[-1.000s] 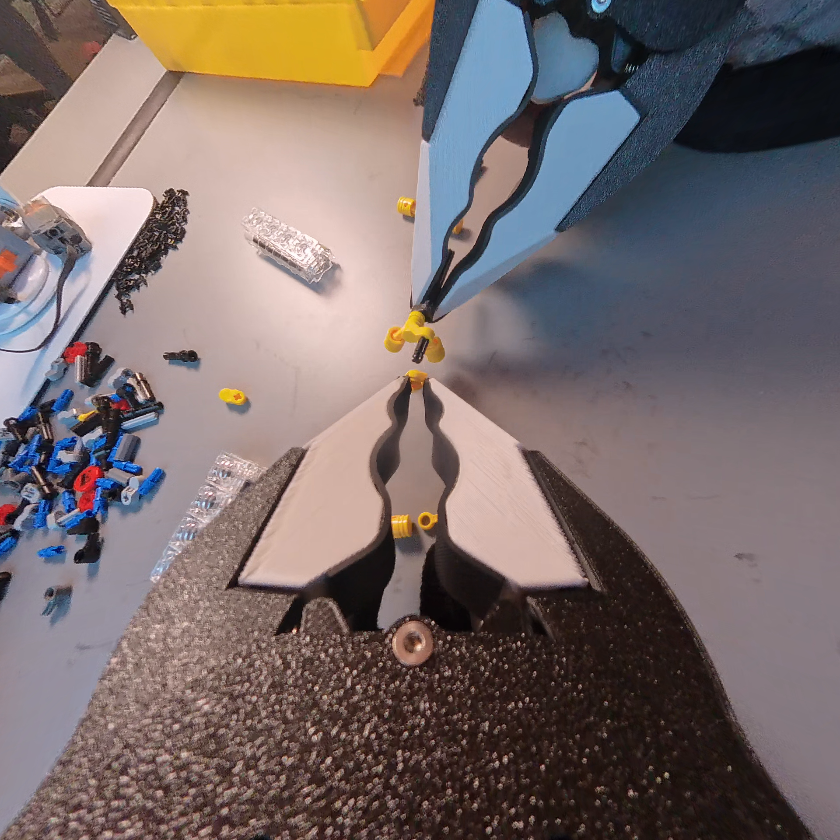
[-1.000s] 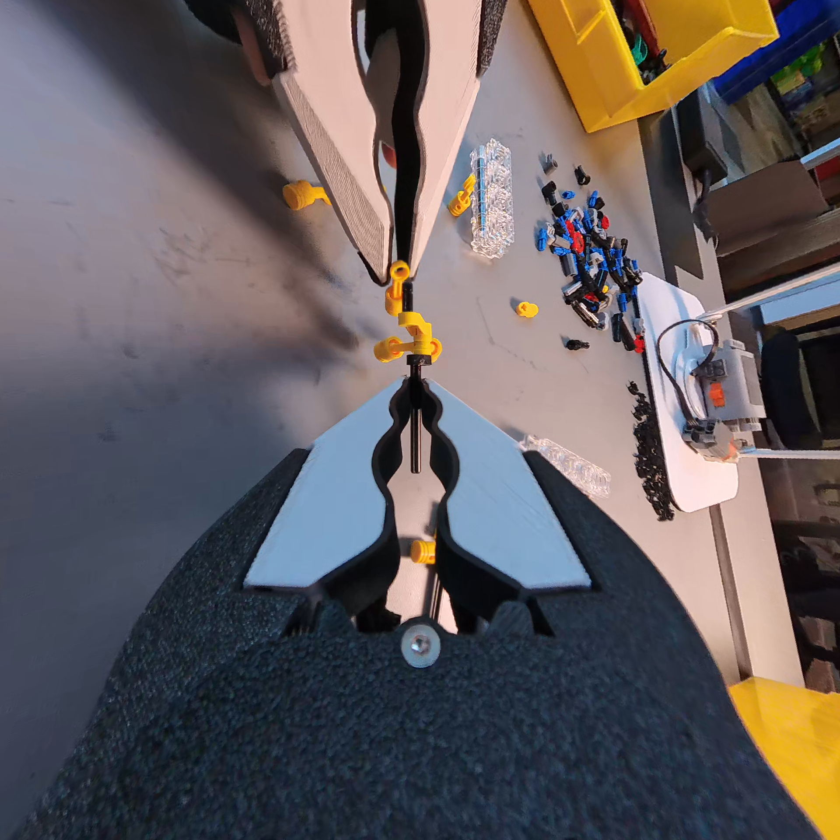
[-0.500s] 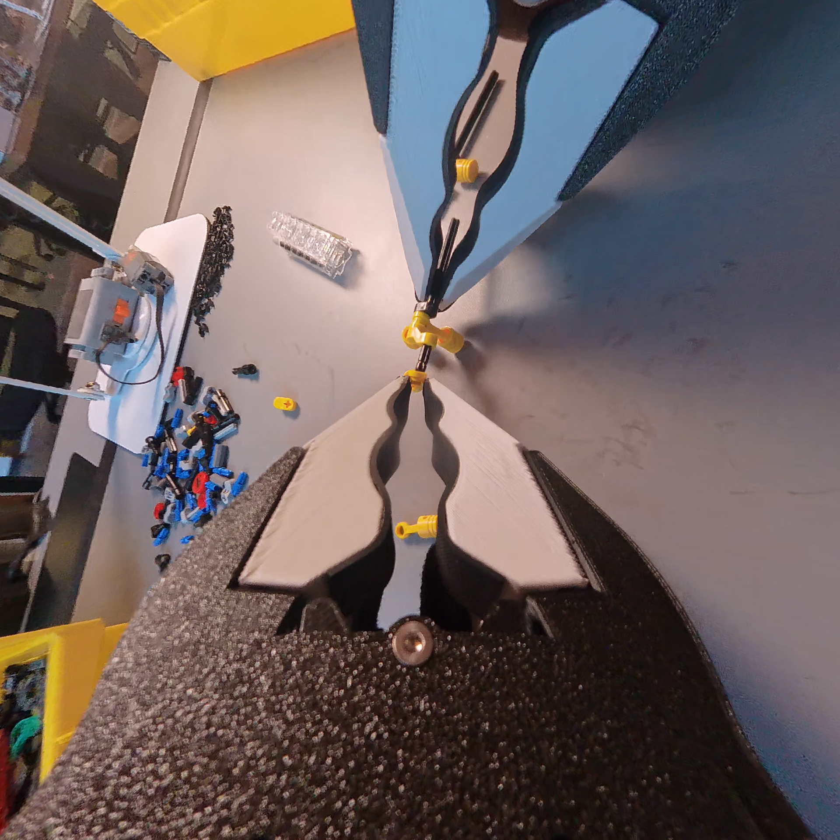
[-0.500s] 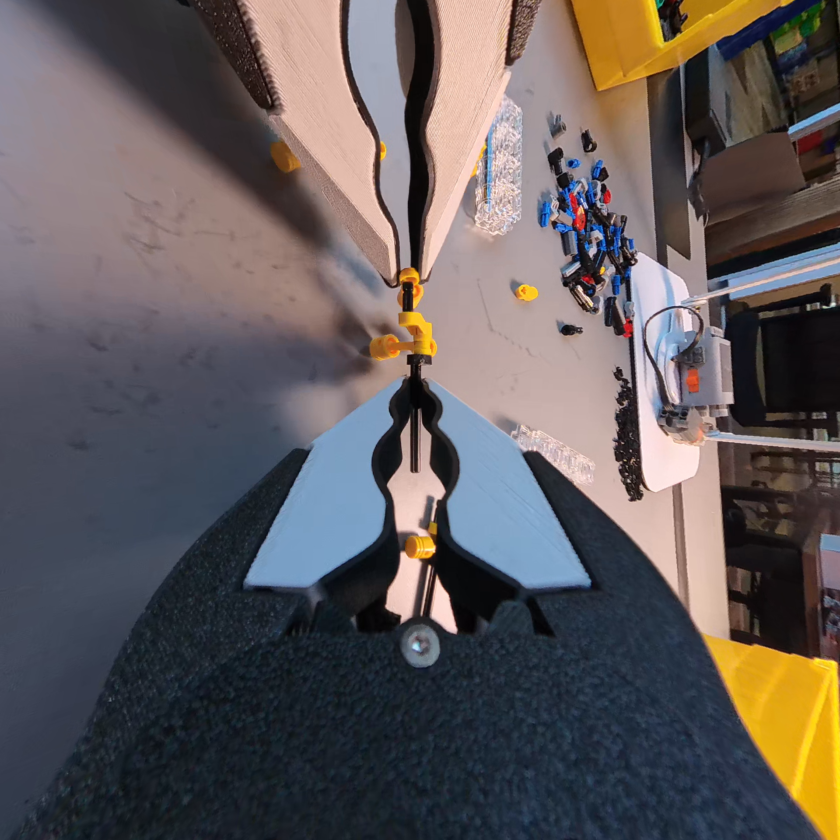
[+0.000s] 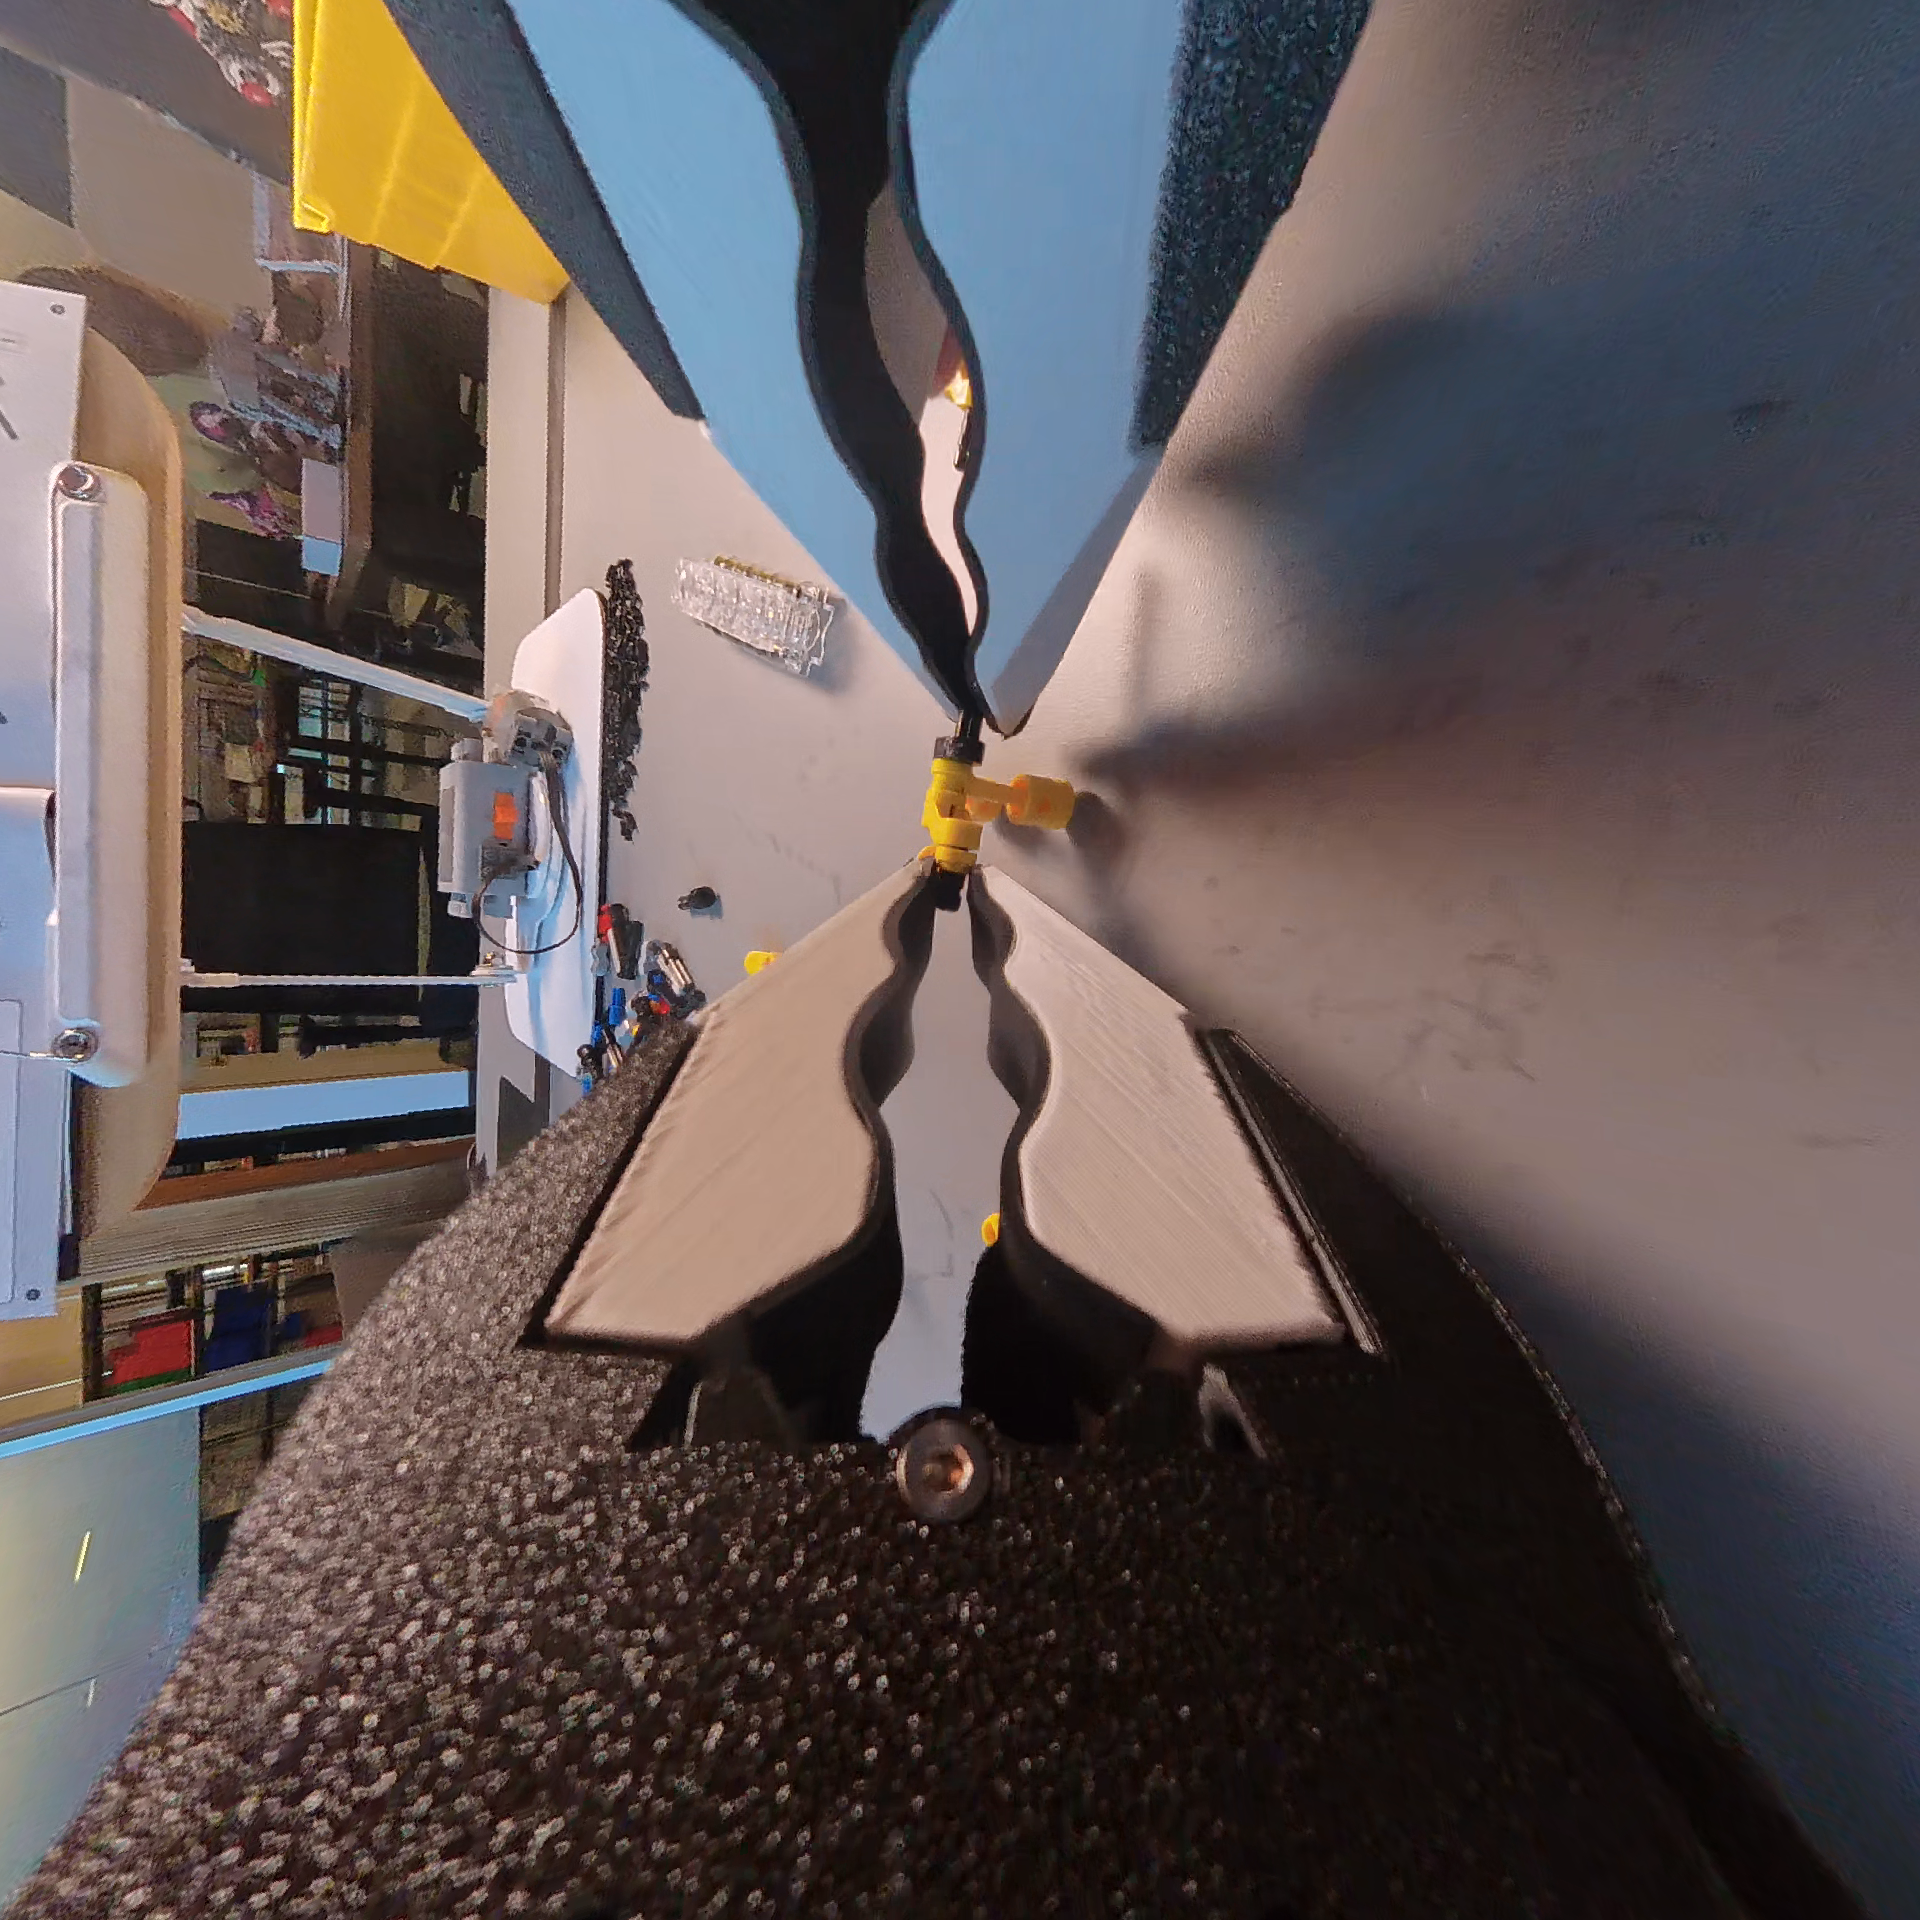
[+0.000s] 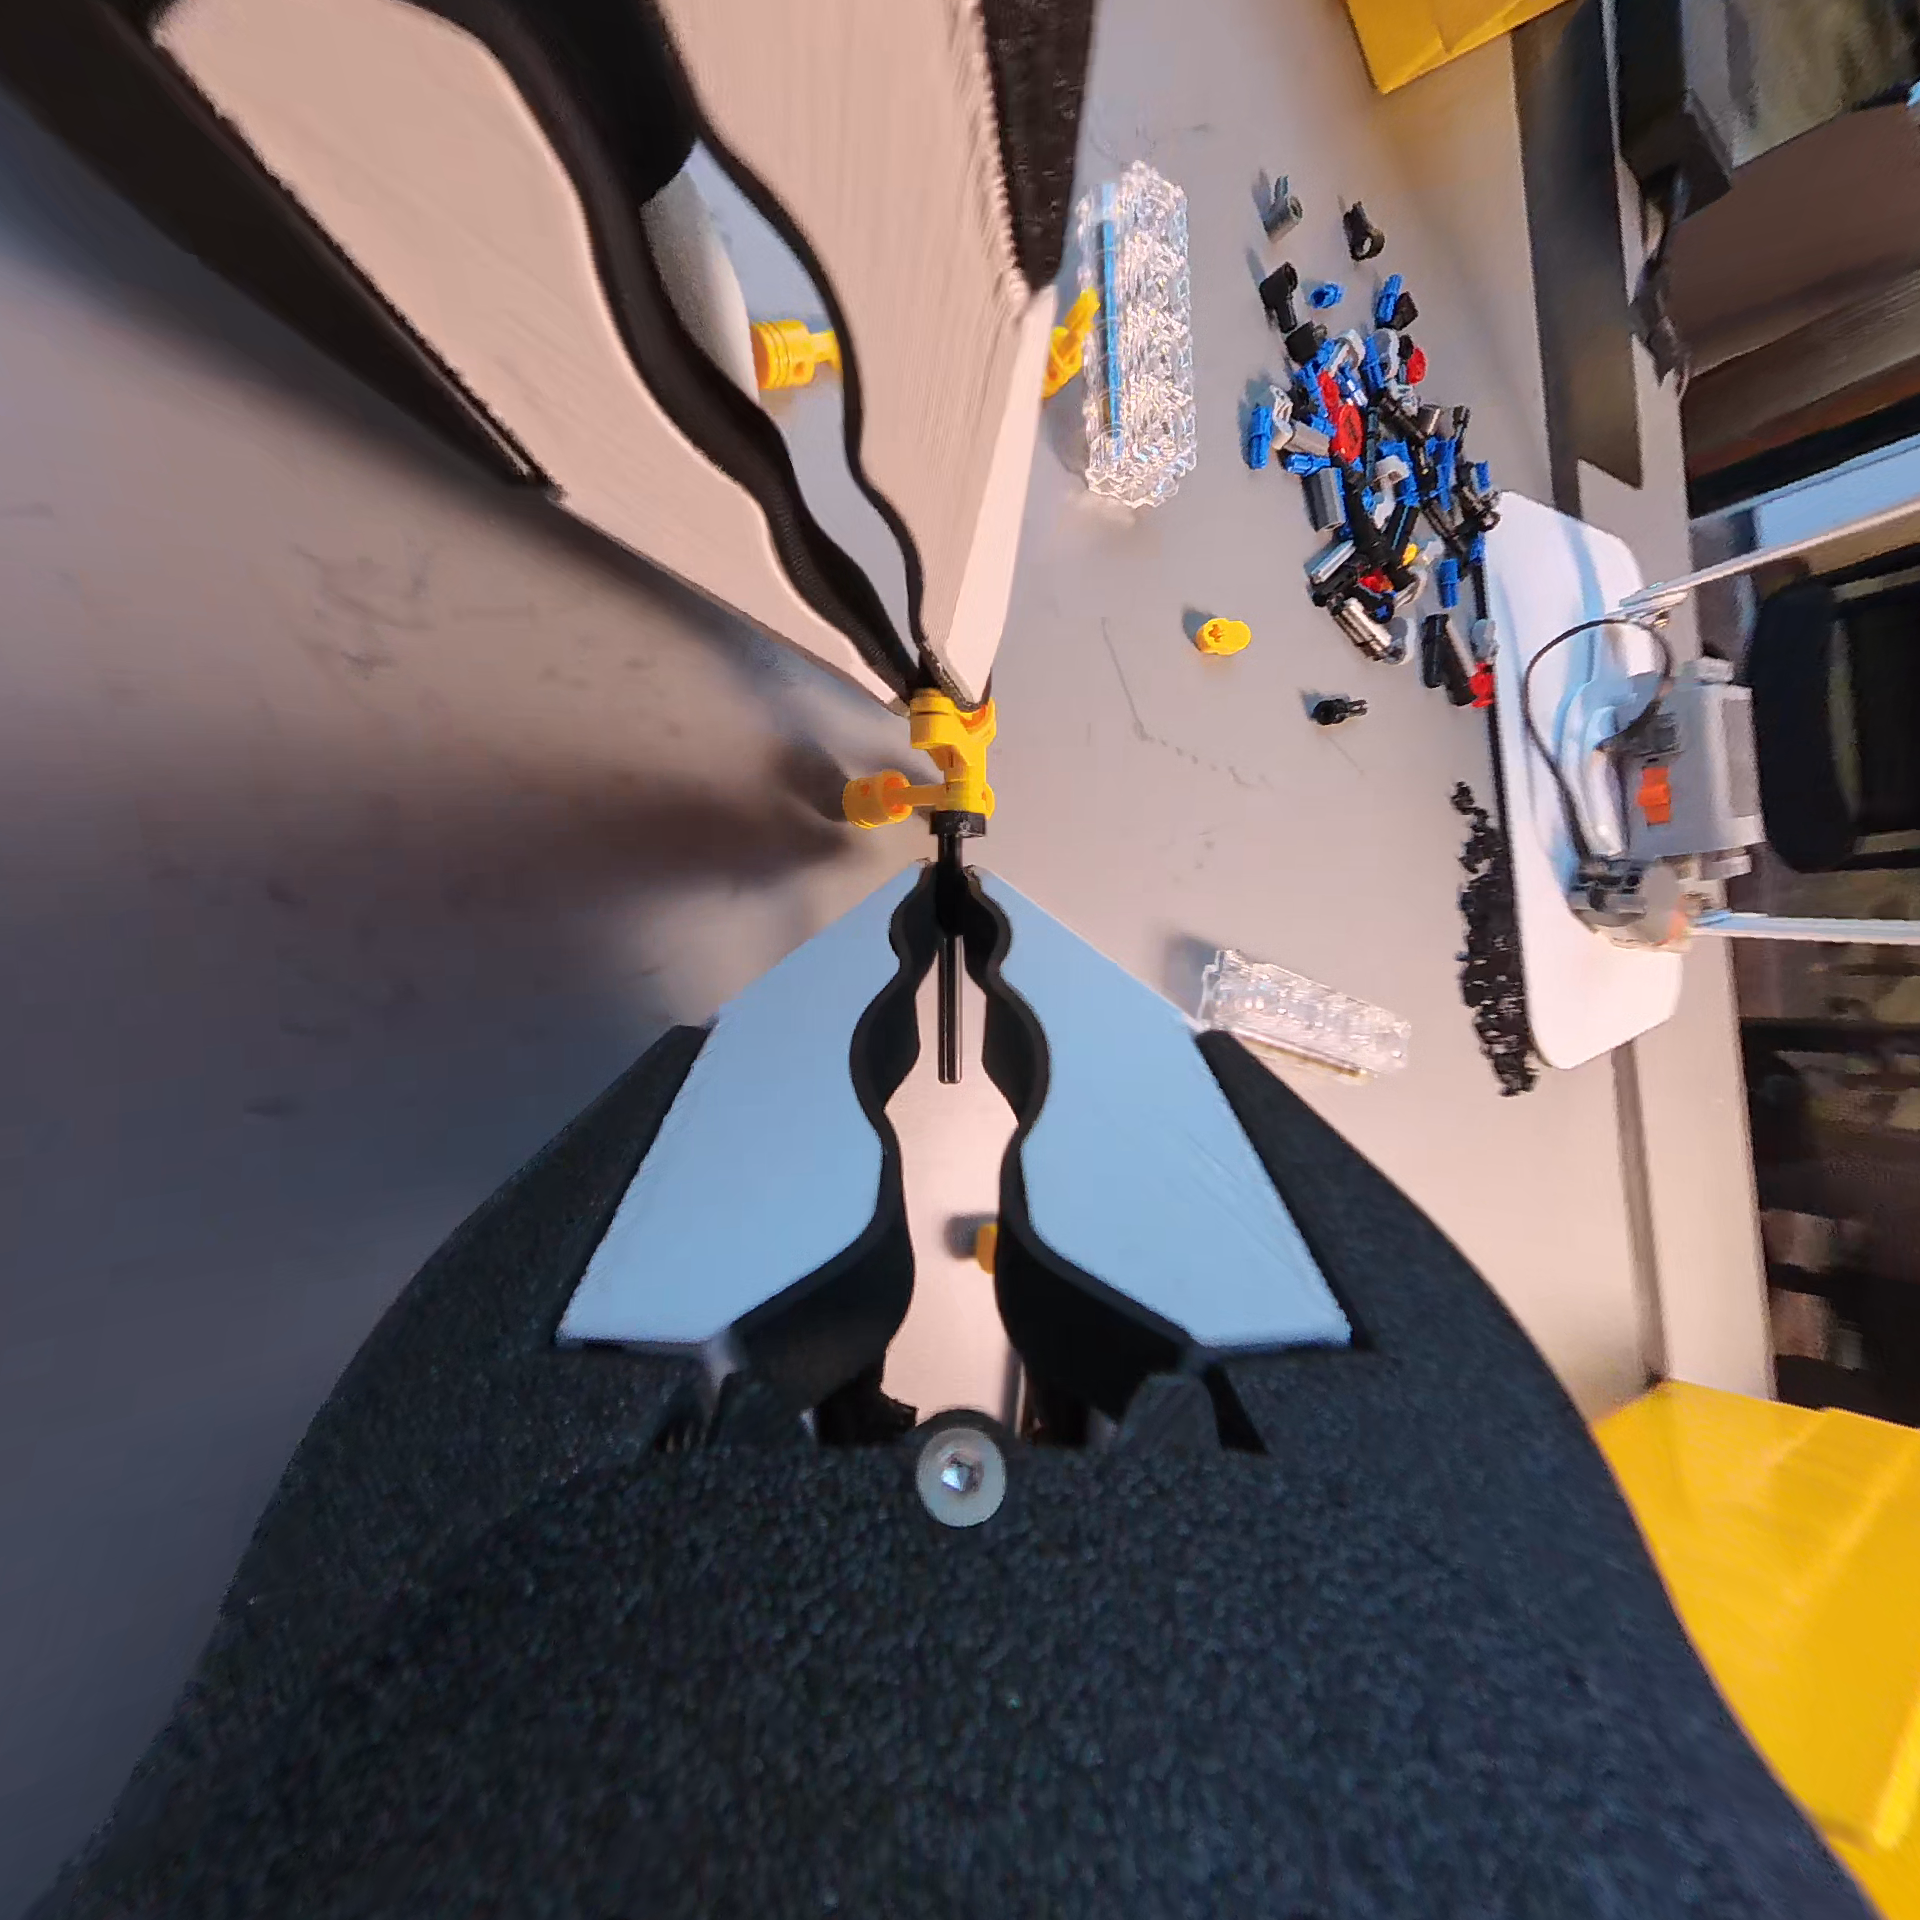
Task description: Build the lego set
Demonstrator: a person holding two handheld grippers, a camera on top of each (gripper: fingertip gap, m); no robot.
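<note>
A black axle carries a yellow connector with a yellow side stub. My right gripper is shut on the axle, held above the grey table. My left gripper comes in from the top, shut on a second yellow connector that touches the first. In the left wrist view my left gripper is shut at the axle's end, below the yellow connector. The right gripper meets it from above.
A pile of small blue, black and red pieces, two clear pieces, a loose yellow piece and a black pin lie on the table. A white tray holds a grey motor. A yellow bin stands at the edge. Both grippers' tips are close together, under 4 cm apart.
The two grippers have closed in tip to tip. The left gripper's yellow connector has moved along the axle up against the other yellow connector. Both views have rolled.
</note>
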